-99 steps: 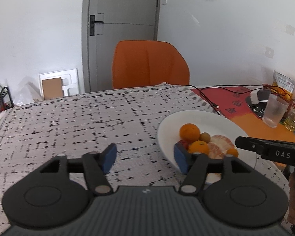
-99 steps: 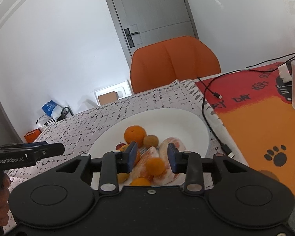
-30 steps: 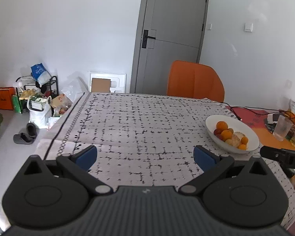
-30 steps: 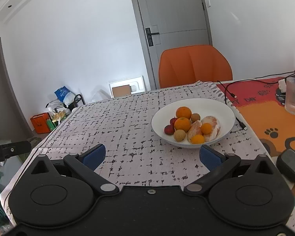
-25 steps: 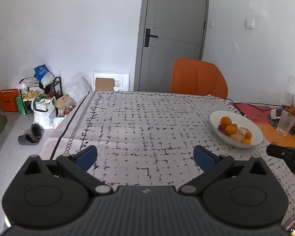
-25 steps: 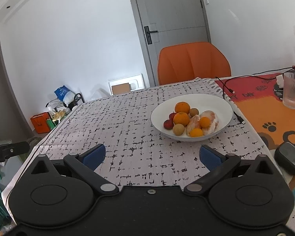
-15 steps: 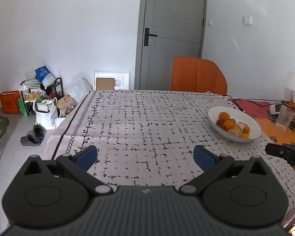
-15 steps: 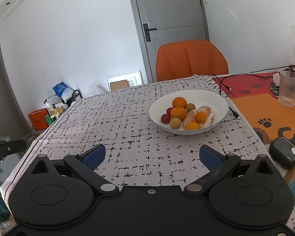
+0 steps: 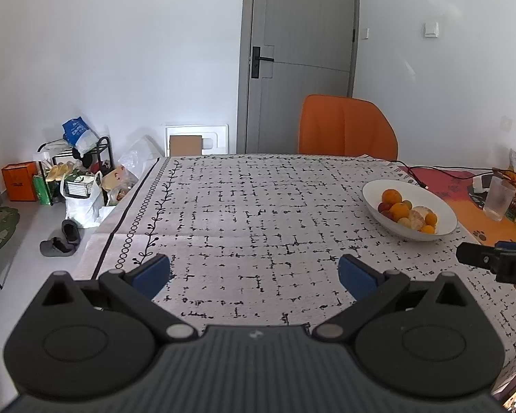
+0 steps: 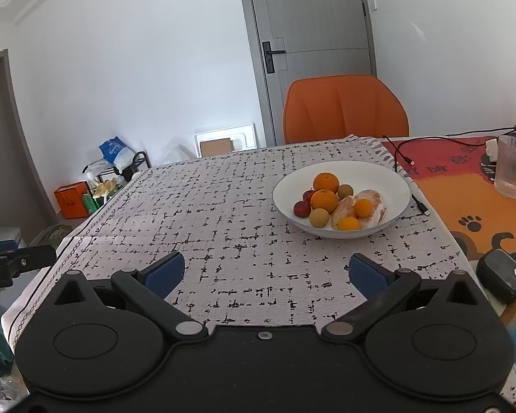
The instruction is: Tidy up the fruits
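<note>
A white bowl [image 10: 388, 175] stands on the patterned tablecloth and holds oranges [image 10: 325, 182], peeled citrus [image 10: 373, 208], small brown fruits [image 10: 318, 217] and a red fruit [image 10: 301, 208]. The bowl also shows in the left wrist view [image 9: 426, 198] at the right. My right gripper [image 10: 265, 273] is open and empty, pulled back near the table's front edge, short of the bowl. My left gripper [image 9: 254, 273] is open and empty over the cloth, left of the bowl. The right gripper's tip shows in the left wrist view [image 9: 485, 258].
An orange chair [image 10: 344, 110] stands behind the table. A ribbed glass [image 10: 512, 167] and a black cable [image 10: 399, 151] lie on the orange mat at right. A dark device [image 10: 502, 275] sits near the front right edge. Bags and shoes [image 9: 72, 186] clutter the floor at left.
Both grippers have drawn back from the bowl and opened wide; 3.3 s ago they were close at the fruit. In the last second they drifted slightly, and the bowl stayed put.
</note>
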`<move>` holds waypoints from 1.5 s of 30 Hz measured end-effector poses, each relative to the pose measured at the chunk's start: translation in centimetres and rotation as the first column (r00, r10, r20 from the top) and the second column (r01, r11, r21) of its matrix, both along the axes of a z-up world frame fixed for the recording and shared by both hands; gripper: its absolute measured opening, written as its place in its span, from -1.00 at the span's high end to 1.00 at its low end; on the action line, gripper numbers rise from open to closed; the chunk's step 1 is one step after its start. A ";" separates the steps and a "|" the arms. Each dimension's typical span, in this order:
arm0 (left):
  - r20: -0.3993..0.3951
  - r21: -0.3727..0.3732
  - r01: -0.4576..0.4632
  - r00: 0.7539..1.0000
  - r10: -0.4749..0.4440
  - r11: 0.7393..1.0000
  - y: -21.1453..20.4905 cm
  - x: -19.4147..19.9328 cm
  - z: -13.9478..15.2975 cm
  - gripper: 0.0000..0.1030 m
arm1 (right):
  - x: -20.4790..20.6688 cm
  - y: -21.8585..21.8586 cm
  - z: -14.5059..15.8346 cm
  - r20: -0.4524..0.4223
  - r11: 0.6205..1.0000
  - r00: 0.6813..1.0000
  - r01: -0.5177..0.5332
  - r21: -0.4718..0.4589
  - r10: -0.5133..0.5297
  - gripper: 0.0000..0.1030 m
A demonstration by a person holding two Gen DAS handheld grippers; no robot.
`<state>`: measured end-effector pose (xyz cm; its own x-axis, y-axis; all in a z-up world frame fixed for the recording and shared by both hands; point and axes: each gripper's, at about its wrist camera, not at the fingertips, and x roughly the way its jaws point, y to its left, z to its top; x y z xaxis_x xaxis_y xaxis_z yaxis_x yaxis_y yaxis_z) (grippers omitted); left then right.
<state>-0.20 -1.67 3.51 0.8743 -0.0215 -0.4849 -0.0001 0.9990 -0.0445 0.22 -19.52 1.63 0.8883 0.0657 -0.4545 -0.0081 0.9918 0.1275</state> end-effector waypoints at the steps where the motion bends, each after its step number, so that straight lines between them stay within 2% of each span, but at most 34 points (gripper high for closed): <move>1: -0.001 -0.002 -0.002 1.000 0.002 1.000 0.1 0.1 0.0 -1.00 | 0.1 0.0 0.0 0.001 1.000 1.000 0.000 0.000 0.000 -1.00; 45: 0.000 0.001 -0.021 1.000 0.021 1.000 0.4 -0.1 -0.1 -1.00 | 0.3 0.5 -0.1 -0.001 1.000 1.000 -0.008 0.002 0.008 -1.00</move>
<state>-0.31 -1.26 3.44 0.8744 -0.0030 -0.4852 -0.0207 0.9988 -0.0436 0.48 -19.03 1.52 0.8872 0.0730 -0.4555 -0.0154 0.9915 0.1290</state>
